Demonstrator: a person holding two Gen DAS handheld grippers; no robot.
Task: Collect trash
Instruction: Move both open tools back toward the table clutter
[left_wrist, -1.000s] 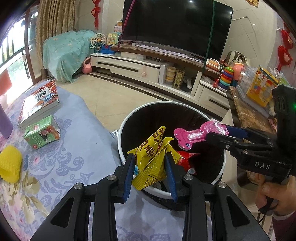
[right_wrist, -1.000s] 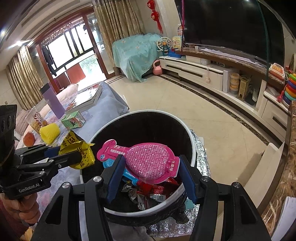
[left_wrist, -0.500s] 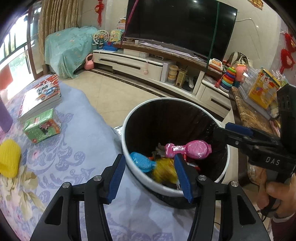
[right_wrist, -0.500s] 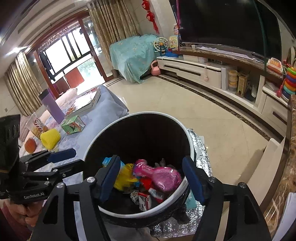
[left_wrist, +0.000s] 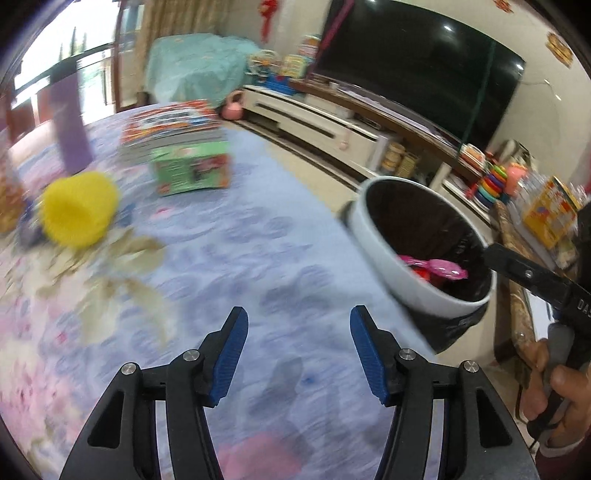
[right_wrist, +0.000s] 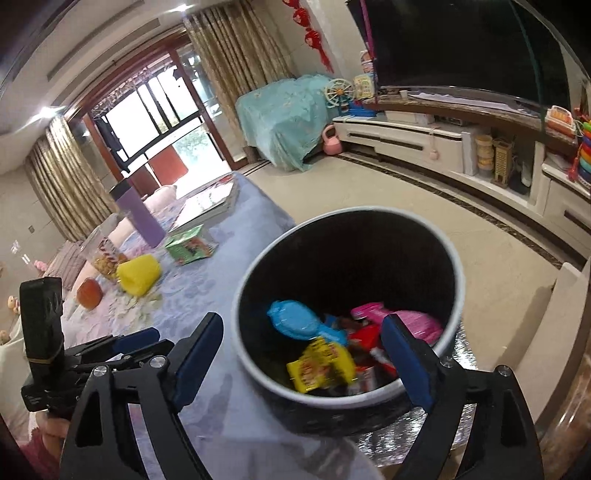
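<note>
A white-rimmed bin (right_wrist: 455, 266) with a black liner stands at the table's edge. Inside lie a yellow wrapper (right_wrist: 321, 365), a pink pack (right_wrist: 417, 323) and a blue pack (right_wrist: 295, 319). My right gripper (right_wrist: 303, 325) hangs over the bin's near rim, its jaws opening, with nothing held between them. My left gripper (left_wrist: 299, 317) is open and empty over the blue flowered tablecloth (left_wrist: 258, 236), left of the bin (left_wrist: 373, 236). The pink pack (left_wrist: 443, 267) shows in the left wrist view too. That view is motion-blurred.
On the cloth lie a yellow cup (left_wrist: 77, 210), a green box (left_wrist: 190, 170), stacked books (left_wrist: 173, 127) and a purple bottle (left_wrist: 70, 125). A snack cup (right_wrist: 101, 254) and an orange item (right_wrist: 88, 293) sit further left. Beyond the bin are tiled floor and a TV cabinet (right_wrist: 406, 138).
Both grippers let go: the yellow wrapper and the pink pack dropped into the bin. The left gripper swung left over the cloth. The right jaws spread wider.
</note>
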